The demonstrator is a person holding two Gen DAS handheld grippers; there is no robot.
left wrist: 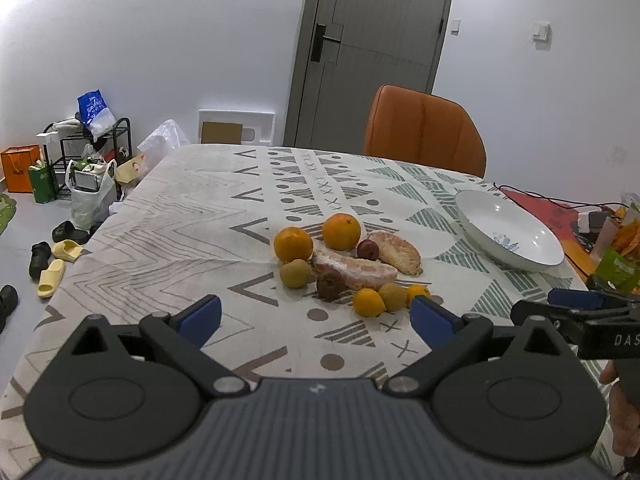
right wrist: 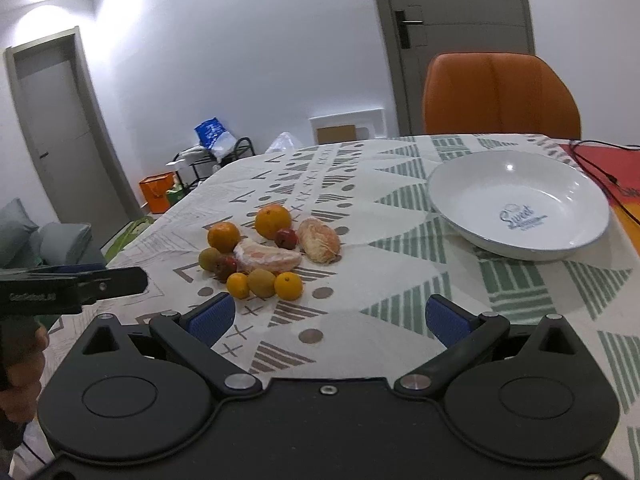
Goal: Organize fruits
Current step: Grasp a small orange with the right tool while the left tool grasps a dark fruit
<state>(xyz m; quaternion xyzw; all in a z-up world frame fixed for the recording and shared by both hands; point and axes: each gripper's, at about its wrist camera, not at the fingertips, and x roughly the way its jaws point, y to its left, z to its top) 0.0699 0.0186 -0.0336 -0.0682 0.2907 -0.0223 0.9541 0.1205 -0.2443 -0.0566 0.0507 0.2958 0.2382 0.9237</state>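
White plate (right wrist: 472,188) sits empty right of the fruit pile (right wrist: 264,250); your left claw (left wrist: 316,316) and right claw (right wrist: 328,318) both hang released above the table (right wrist: 400,280).

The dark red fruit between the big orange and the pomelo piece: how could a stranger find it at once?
Start at the white plate on the patterned tablecloth and look left to the fruit pile. At its far side, the dark red fruit sits between the larger orange and the oval peeled pomelo piece. It is small, round and dark red, unlike its pale or orange neighbours.
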